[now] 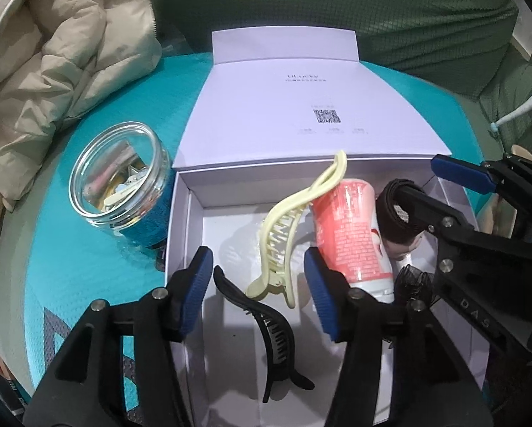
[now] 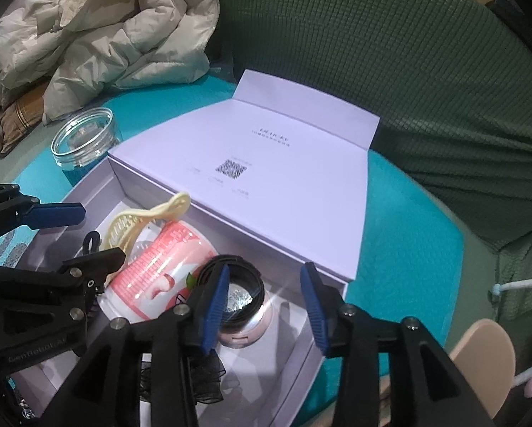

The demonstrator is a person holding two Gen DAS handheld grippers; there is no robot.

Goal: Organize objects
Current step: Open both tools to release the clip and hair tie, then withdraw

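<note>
Both pairs of tongs hang over the open white box (image 1: 187,235), and by the look of things the packing step is nearly done: most of the small items already lie inside, so I judge the work in hand to be settling the last pieces or reaching for whatever remains outside. In the left wrist view the left tongs (image 1: 259,291) fill the lower middle of the frame, spread wide and holding nothing; the black hair claw (image 1: 266,323) lies on the box floor right between their blue pads, and the pale yellow hair claw (image 1: 294,220) leans just above, its tip resting on the box's far wall. The pink tube (image 1: 351,231) sits beside the right-hand pad, touching or nearly so. In the right wrist view the right tongs (image 2: 266,306) are likewise open and empty at the lower centre, with the round pink jar (image 2: 244,306) wrapped by a black band lying against the left pad, and a bit of black mesh fabric (image 2: 205,377) below it. The clear jar (image 1: 123,181) of small trinkets stands outside the box on the teal mat (image 1: 88,277), at the left of the frame, just beside the box wall. If it belongs inside, the next move calls for a wide, steady grip; otherwise, folding the lid (image 1: 301,106) shut from the upper centre.
</note>
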